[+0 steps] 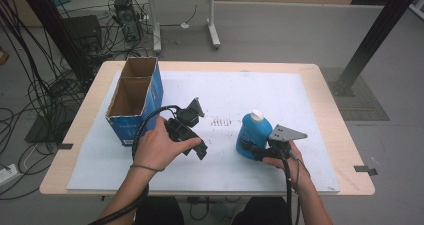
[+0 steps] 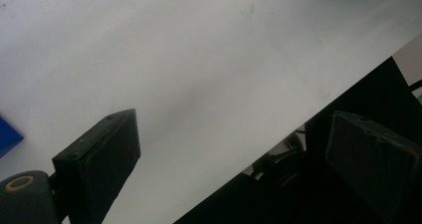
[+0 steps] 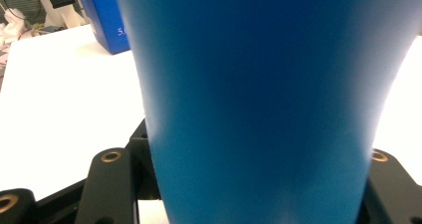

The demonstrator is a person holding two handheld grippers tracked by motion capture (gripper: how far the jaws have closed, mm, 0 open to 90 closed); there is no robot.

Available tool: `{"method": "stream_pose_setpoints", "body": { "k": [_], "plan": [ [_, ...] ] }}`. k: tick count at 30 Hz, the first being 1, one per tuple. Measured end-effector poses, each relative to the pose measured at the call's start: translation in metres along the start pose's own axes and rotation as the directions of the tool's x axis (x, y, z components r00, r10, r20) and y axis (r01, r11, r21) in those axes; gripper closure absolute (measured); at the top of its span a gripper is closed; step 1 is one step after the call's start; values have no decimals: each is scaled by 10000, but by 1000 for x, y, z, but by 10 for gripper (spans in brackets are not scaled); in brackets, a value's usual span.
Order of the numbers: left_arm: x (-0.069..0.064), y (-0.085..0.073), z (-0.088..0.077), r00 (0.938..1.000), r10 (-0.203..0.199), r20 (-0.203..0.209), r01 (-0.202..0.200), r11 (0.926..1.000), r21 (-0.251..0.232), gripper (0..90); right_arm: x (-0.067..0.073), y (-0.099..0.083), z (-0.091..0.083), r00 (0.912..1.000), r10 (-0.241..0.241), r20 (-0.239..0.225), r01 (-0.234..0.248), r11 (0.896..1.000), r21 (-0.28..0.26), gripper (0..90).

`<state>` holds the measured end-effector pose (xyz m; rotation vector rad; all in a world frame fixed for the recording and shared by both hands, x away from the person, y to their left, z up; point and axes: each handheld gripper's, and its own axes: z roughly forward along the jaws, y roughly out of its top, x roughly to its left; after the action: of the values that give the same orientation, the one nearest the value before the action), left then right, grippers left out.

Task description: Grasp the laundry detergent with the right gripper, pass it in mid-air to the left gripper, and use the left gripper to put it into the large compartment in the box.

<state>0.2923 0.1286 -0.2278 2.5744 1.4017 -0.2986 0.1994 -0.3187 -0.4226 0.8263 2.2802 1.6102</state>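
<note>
The blue bottle (image 1: pixel 251 136) is seen standing upright on the white sheet (image 1: pixel 240 92), right of centre, white cap (image 1: pixel 257 115) up, so its long axis runs vertical. The right gripper (image 1: pixel 256 152) is set low against the bottle's near side, approx. level with the table, and its jaws are closed on the lower body; in the right gripper view the blue wall (image 3: pixel 259 99) is pinched between both jaws. The cardboard box (image 1: pixel 136 99), open at the top w/ two compartments, is found at the sheet's far-left part, well apart from the bottle and across from it to the left. The left gripper (image 1: pixel 200 150) is held between box & bottle, nearer the box, jaws spread wide w/ nothing between them; bare sheet (image 2: pixel 199 74) is seen past them. If the box is the goal, a lift and a leftward carry is judged to be called for, past the left gripper.
</note>
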Motion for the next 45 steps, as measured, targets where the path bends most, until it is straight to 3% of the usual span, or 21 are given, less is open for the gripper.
{"method": "stream_pose_setpoints", "body": {
  "k": [25, 45],
  "plan": [
    [-6, 4, 1, 10000, 6, 10, -6, 10000, -19, 71, -1, -4, 0, 10000, -91, -32, 90, 9998, -172, 406],
    [-12, 3, -1, 9998, -124, -152, 123, 9999, -85, 70, -2, -4, 0, 9999, 137, -39, -137, 9997, -189, 407]
  ]
}}
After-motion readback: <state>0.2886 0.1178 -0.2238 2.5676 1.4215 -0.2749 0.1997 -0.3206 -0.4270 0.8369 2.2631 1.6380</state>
